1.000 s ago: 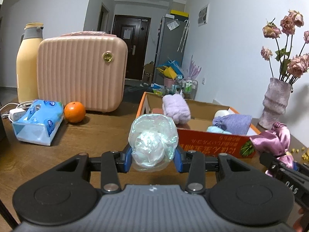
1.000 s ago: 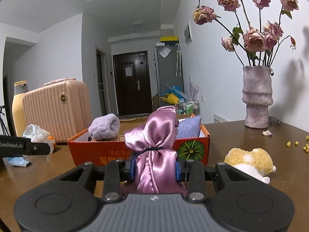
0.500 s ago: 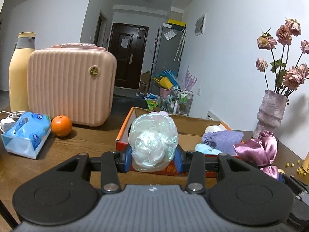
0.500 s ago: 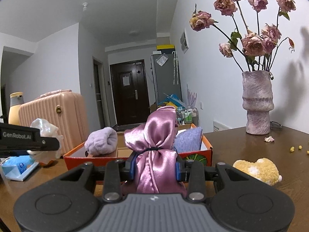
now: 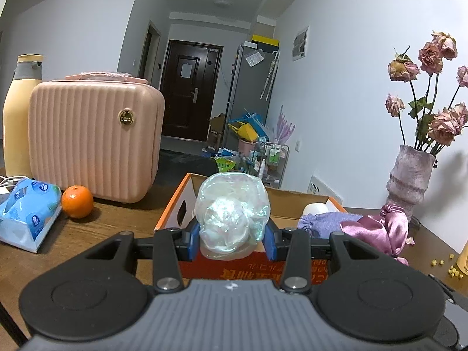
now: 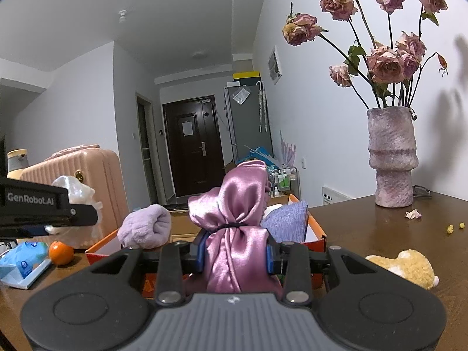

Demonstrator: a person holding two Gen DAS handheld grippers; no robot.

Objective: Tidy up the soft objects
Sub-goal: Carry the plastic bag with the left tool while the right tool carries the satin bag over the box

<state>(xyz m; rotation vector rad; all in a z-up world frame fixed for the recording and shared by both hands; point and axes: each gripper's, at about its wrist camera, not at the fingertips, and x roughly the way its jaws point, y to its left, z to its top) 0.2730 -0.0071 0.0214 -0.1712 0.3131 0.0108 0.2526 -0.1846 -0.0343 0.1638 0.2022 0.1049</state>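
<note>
My left gripper (image 5: 232, 241) is shut on an iridescent clear scrunchie (image 5: 232, 213), held just before the near wall of an orange cardboard box (image 5: 251, 266). My right gripper (image 6: 235, 256) is shut on a pink satin scrunchie (image 6: 234, 222), held at the box's near edge (image 6: 317, 238); it also shows in the left wrist view (image 5: 383, 231). In the box lie a lilac fluffy roll (image 6: 146, 229) and a purple knit pouch (image 6: 288, 223). A yellow plush toy (image 6: 408, 266) lies on the table right of the box.
A pink ribbed case (image 5: 93, 137), a yellow bottle (image 5: 19, 114), an orange (image 5: 77, 201) and a blue tissue pack (image 5: 27, 216) stand left of the box. A vase of dried roses (image 6: 392, 158) stands at the right, with petals and yellow crumbs (image 6: 454, 227) nearby.
Both grippers have moved forward toward the box with their scrunchies still held. The box and the vase look nearer and lower in both views.
</note>
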